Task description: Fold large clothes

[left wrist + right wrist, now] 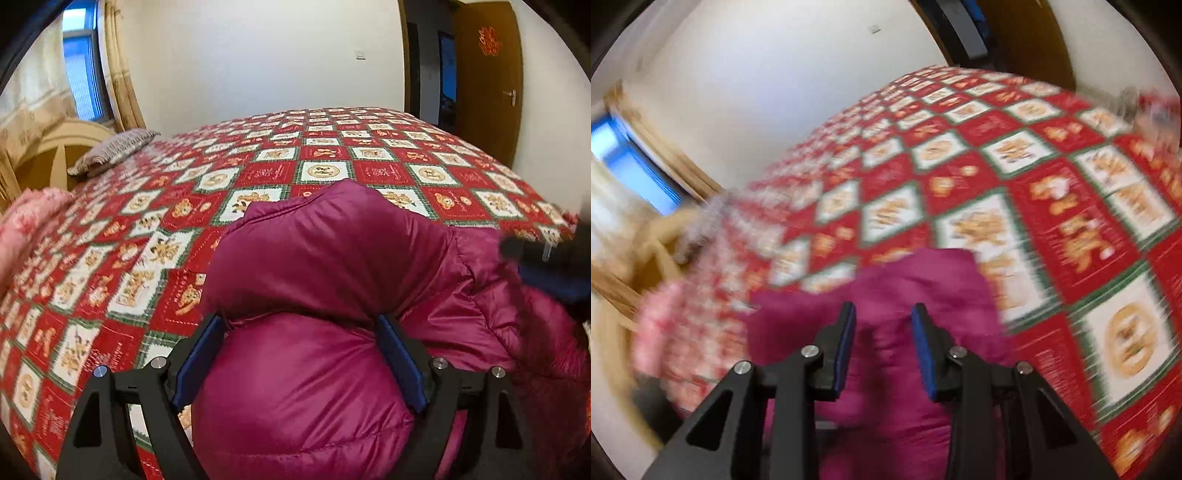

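Note:
A magenta puffer jacket (325, 258) lies bunched on the near part of the bed. My left gripper (299, 354) stands wide open, and a rounded padded fold of the jacket bulges up between its blue pads (197, 360). My right gripper (882, 343) hovers over another part of the jacket (923, 280), its jaws partly apart; the cloth seen in the gap is motion-blurred and does not look pinched. In the left wrist view the right gripper (546, 254) shows as a dark blur at the right edge, above the jacket.
The red, white and green patterned bedspread (332, 158) covers the bed. A grey pillow (114, 149) and a pink folded cloth (26, 221) lie at the left, by the headboard. A window with curtains is at the far left, a wooden door (487, 74) at the far right.

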Motion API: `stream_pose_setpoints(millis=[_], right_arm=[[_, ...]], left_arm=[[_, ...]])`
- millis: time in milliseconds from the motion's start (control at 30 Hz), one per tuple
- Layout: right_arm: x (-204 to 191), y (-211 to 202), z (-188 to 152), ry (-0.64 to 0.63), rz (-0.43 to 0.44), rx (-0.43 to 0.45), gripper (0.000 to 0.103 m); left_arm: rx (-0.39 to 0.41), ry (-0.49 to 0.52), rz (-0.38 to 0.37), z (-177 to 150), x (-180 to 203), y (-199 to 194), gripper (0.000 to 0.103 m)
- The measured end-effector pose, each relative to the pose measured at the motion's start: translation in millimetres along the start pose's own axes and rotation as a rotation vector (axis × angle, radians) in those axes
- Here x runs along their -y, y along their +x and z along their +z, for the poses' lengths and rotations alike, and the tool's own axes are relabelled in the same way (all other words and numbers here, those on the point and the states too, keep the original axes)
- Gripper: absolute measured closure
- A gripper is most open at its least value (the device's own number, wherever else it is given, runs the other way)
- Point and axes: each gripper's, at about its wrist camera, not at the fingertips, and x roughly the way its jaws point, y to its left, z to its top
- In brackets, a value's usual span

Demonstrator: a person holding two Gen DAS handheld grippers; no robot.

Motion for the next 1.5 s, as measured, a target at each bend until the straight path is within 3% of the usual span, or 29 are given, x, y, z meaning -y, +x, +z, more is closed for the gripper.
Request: stream_pose_setpoints(millis=[67,367,567,733,1000,1500], right_arm=[[5,3,-4,-0.081,-0.056,0.013,0.072],[-3,35,-17,-0.238,-0.073,-0.031,0.069],[-3,38,-20,-0.263,-0.067,-0.058,0.068],[-2,41,-20,-0.267,-0.057,-0.07,0.068],[1,42,-19,-0.244,-0.036,-0.076,0.068],[1,46,-18,-0.244,-0.032,-0.073,0.068]], left_arm=[[-0.008,-0.013,-0.012,1,-1,2,0.015],[-0.062,-0.073,-0.085,15,-20,-3,0.015],[-0.064,-0.084,-0.066,42,-24,10,0.015],[-0.096,-0.081,-0.028,60,-23,37,0.009],[-0.204,-0.136,-0.041,50,-29,81,0.003],[-0.201,-0.175,-0.058,43,-33,89,0.001]])
